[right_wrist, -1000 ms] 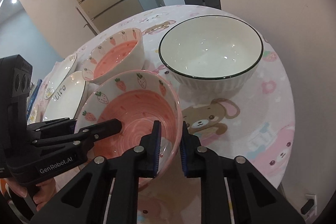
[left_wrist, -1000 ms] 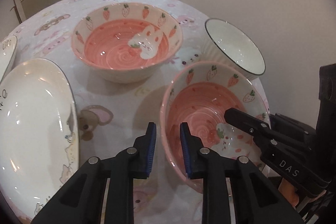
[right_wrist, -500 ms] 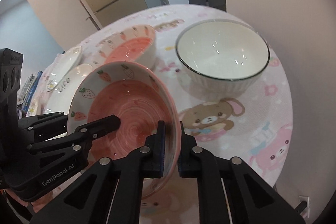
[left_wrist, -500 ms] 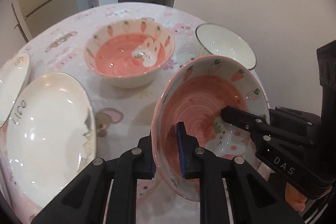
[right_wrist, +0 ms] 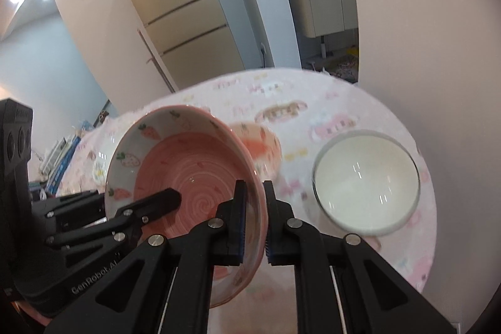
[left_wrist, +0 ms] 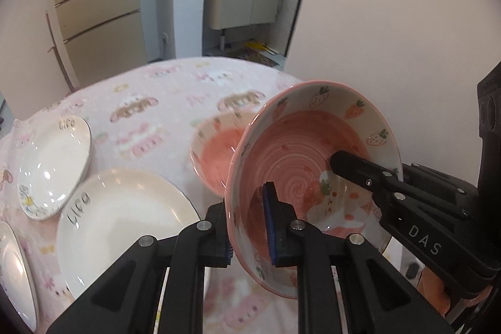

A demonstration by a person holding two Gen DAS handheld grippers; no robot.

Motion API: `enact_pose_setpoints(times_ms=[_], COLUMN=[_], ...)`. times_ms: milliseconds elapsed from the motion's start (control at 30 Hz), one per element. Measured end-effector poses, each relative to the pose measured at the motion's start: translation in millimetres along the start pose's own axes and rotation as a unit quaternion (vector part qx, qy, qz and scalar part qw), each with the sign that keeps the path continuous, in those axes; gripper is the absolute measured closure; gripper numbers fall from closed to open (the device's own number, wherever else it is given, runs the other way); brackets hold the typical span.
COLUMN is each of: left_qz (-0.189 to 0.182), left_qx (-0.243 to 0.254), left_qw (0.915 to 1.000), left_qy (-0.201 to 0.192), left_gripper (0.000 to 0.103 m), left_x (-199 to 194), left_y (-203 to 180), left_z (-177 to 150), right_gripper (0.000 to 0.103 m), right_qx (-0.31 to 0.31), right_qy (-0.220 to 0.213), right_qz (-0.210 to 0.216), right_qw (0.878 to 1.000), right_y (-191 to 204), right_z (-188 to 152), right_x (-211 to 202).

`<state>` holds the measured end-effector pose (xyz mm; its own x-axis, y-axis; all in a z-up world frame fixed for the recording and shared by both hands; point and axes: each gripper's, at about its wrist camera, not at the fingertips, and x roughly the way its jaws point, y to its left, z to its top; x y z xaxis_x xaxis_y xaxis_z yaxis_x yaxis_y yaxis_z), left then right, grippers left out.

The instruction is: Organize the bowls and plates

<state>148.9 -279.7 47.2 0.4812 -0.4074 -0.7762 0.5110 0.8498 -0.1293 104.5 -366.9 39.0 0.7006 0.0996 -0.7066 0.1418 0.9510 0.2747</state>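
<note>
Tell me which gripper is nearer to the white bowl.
Right. The right gripper is just left of the white bowl; the left gripper clamps the strawberry bowl's far rim.

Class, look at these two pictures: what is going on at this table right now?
Both grippers clamp one pink strawberry bowl by opposite sides of its rim: the left gripper and the right gripper. The bowl hangs tilted above the table, in front of the carrot bowl. White plates and a white bowl rest nearby.
</note>
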Motion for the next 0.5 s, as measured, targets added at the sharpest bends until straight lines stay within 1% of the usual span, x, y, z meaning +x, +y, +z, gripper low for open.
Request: enact_pose_setpoints(times_ms=[133,233,367,500], left_qz=[0.008,0.020,0.024,0.024], left_qx=[-0.019,-0.025,-0.028,-0.032], left_qw=[0.9998,0.9994,0.9990,0.9983], left_qy=[0.008,0.009,0.024,0.044], left_gripper=[0.086,0.086,0.085,0.085], left_x=[13.9,23.8,41.7,60.3], left_y=[15.9,23.7,34.3,43.0], left_z=[20.9,29.0,32.7,29.6], right_gripper=[0.090,0.087,0.087,0.087], right_qx=[0.014,0.011,0.013,0.011], right_qy=[-0.005,-0.009,0.010,0.029], right_qz=[-0.004,-0.021,-0.017,-0.026], right_qw=[1.000,1.000,1.000,0.999], right_y=[5.6,12.1,9.5,7.5], right_z=[23.3,35.0,41.8,38.6], right_x=[18.9,35.2,56.1,75.1])
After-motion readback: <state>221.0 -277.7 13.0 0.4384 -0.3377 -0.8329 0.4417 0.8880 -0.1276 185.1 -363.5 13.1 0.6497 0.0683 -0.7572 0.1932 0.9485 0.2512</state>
